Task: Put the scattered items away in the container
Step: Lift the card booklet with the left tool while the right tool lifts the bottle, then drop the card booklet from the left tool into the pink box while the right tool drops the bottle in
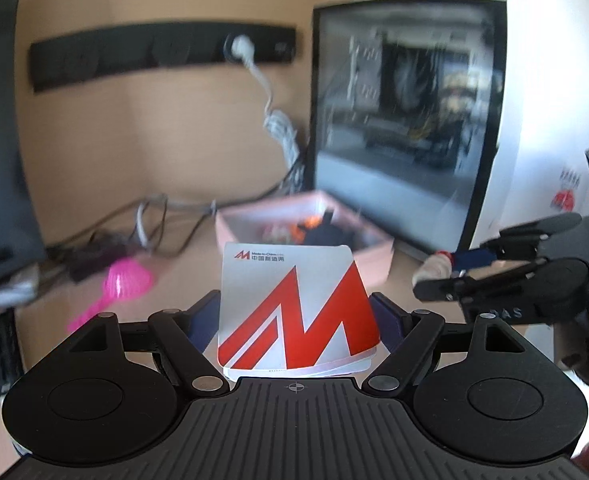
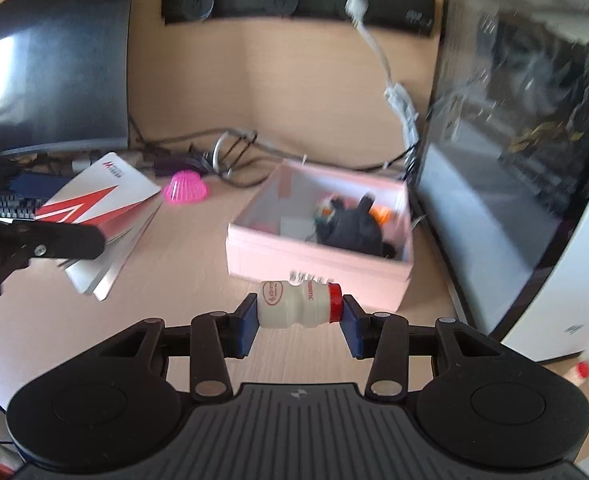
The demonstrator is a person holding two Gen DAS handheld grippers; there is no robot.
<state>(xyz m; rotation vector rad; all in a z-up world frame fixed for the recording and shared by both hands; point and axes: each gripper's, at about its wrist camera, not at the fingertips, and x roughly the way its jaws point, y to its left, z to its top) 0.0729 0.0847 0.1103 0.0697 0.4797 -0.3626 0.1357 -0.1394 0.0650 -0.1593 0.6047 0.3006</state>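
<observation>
Several items, one dark and soft-looking, already lie in the shallow pink cardboard box [image 2: 318,256]. The left gripper [image 1: 296,312] is clamped on a white booklet with a red zigzag logo [image 1: 294,312]; the right gripper [image 2: 300,318] pinches a small white red-capped drink bottle [image 2: 298,304] sideways, end to end. Both hover short of the box, ahead of their fingers. A pink plastic mesh toy [image 2: 186,188], possibly a scoop, remains on the desk beyond the left gripper.

One white-and-red notebook [image 1: 294,308] sits between the left tool's fingers, and one small red-capped bottle [image 2: 299,305] between the right tool's. Ahead of both lie one pink box [image 2: 318,258] and one pink mesh scoop [image 2: 186,188].
</observation>
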